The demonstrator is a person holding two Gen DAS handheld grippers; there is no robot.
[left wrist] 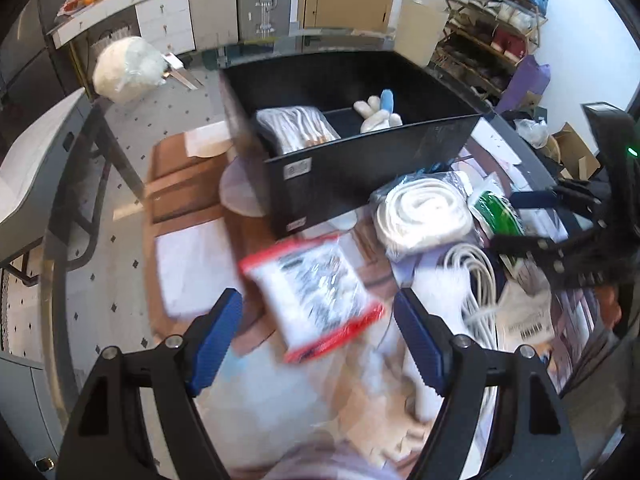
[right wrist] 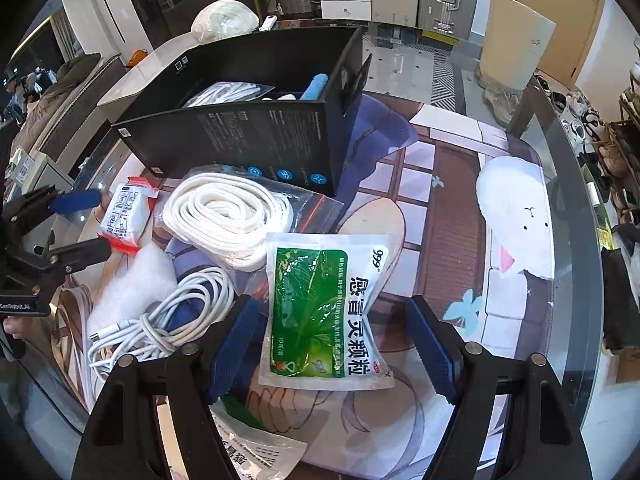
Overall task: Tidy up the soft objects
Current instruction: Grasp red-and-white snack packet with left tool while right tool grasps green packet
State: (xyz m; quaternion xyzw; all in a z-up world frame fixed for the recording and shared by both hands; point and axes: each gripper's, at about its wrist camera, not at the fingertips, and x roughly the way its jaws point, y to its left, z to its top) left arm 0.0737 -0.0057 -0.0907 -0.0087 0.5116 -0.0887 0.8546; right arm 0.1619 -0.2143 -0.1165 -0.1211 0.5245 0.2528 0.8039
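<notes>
Red-edged packet (left wrist: 316, 300) between open left tool (left wrist: 318, 344), green sachet (right wrist: 320, 312) between open right tool (right wrist: 334, 344); grasp step pending: lower, close, carry to black box (left wrist: 372, 160).

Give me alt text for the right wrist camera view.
The open right claw straddles a green and white pouch lying on a printed table mat. Beyond it lie a bagged white rope coil, a white cable bundle and a black box.
</notes>
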